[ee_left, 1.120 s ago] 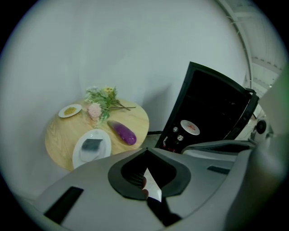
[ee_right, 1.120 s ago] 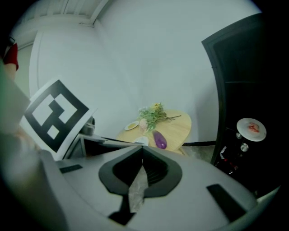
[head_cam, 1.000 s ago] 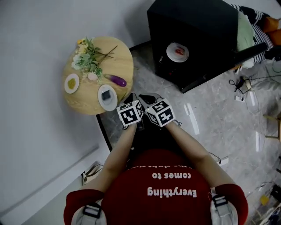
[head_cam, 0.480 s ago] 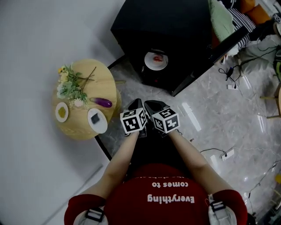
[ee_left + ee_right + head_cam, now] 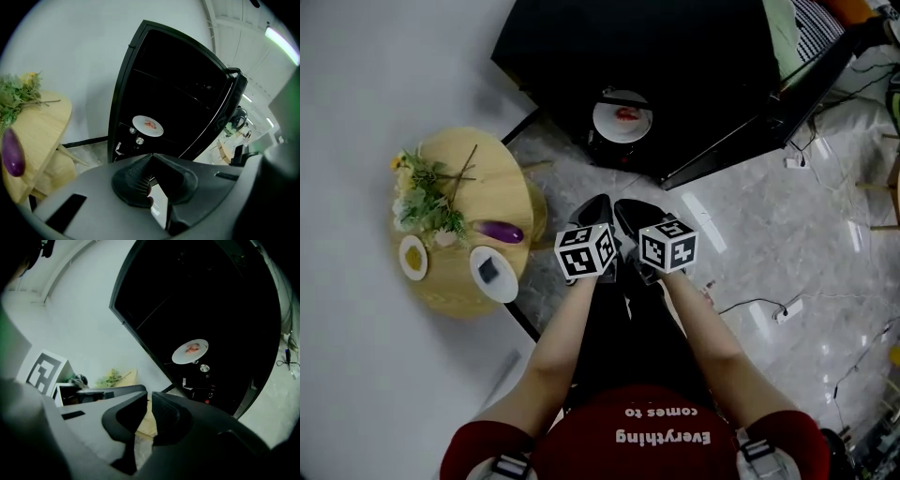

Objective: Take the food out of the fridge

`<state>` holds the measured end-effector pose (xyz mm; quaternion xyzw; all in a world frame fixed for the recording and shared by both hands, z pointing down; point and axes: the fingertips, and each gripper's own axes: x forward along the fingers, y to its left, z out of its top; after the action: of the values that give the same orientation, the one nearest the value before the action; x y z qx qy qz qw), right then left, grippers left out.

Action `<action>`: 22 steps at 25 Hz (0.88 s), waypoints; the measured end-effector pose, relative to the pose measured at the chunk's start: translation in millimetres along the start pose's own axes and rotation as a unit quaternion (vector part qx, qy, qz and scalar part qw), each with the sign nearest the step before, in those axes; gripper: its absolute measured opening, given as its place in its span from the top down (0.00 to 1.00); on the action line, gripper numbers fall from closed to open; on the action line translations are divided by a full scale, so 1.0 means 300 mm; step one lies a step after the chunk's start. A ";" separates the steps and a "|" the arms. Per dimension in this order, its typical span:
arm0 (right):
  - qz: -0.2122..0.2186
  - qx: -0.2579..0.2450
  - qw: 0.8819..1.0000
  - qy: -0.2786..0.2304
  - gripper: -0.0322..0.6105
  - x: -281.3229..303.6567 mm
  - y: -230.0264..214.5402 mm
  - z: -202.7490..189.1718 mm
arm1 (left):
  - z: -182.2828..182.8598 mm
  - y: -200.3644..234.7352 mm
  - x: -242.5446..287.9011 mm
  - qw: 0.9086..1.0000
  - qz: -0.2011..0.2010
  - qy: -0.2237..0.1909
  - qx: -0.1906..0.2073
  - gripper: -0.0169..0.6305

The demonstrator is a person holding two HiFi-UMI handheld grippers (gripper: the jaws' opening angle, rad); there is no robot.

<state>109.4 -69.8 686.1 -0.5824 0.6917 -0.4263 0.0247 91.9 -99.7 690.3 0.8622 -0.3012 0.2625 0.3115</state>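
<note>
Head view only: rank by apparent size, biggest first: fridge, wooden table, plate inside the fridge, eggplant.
1. fridge
2. wooden table
3. plate
4. eggplant
The gaps are clear in this view, and no two look alike in size.

Three plates (one in the fridge), one eggplant, two grippers.

You're in a home-like room: a black fridge stands open at twelve o'clock, a round wooden worktop with flowers at nine, and loose cables cross the tiled floor at four.
</note>
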 end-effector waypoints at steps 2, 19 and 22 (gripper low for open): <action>-0.008 0.021 1.000 -0.008 0.93 0.027 -0.047 0.002 | -0.007 0.013 0.035 1.000 -0.013 -0.005 -0.010 0.96; 0.034 0.406 0.899 -0.161 0.65 0.267 -0.415 0.159 | 0.033 0.027 0.282 0.994 -0.103 0.025 -0.040 0.96; 0.027 0.415 0.893 -0.171 0.65 0.285 -0.452 0.180 | 0.020 0.014 0.299 0.992 -0.116 0.039 -0.033 0.96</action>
<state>217.0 -165.0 775.2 -0.5641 0.4520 -0.5677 0.3940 151.5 -138.4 745.3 0.8696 -0.1958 0.2478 0.3796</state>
